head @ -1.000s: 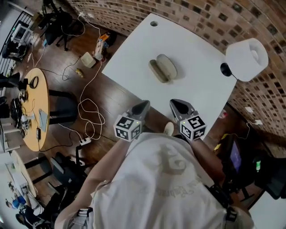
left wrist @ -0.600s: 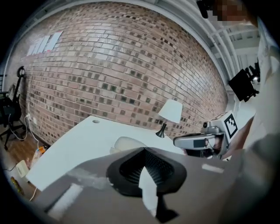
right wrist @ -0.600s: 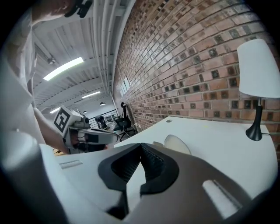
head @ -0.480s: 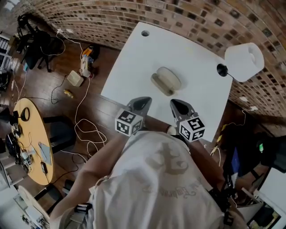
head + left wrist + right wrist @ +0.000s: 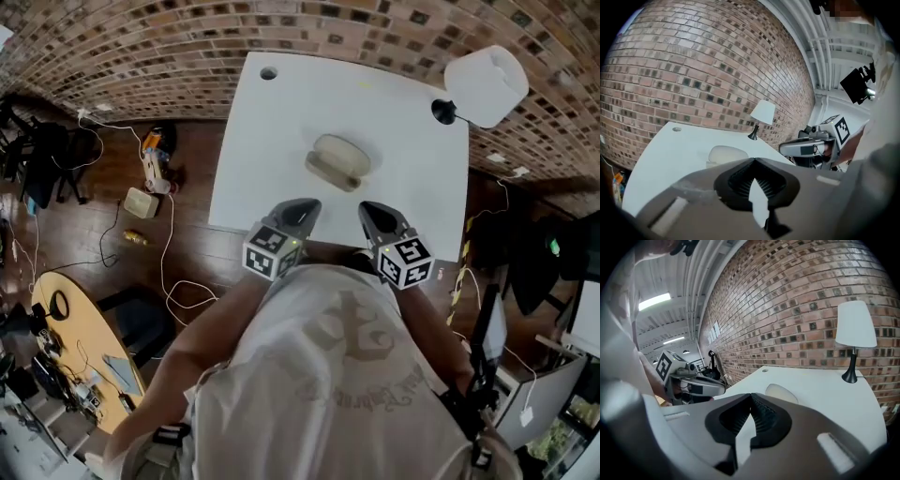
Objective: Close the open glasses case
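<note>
Glasses case (image 5: 336, 161) sat open near mid-counter, cream, both halves side by side, nothing touching it. Left tongs (image 5: 753, 161) were clenched: tips met, ribbed pads empty, just a sliver of white counter (image 5: 272, 131) showing through the gap behind the tips. Right tongs (image 5: 751, 395) same, clenched and empty. Both hung side by side at the counter's near edge, apart from each other, pointed toward the case and slightly down. Case lay ahead of them, well apart from both, roughly between their two lines. Each carried a marker cube (image 5: 272, 251) at its back end, close to the person's pale shirt (image 5: 356, 375). Past the case: white-shaded lamp (image 5: 483, 84) on a black base at the far right corner, round cable hole (image 5: 269, 72) at the far left corner. Brick wall (image 5: 141, 33) ran behind the counter. Left of the counter was dark wood floor (image 5: 112, 244) with white cables (image 5: 170, 234) strewn over it, and a round yellow table (image 5: 80, 337) further out.
</note>
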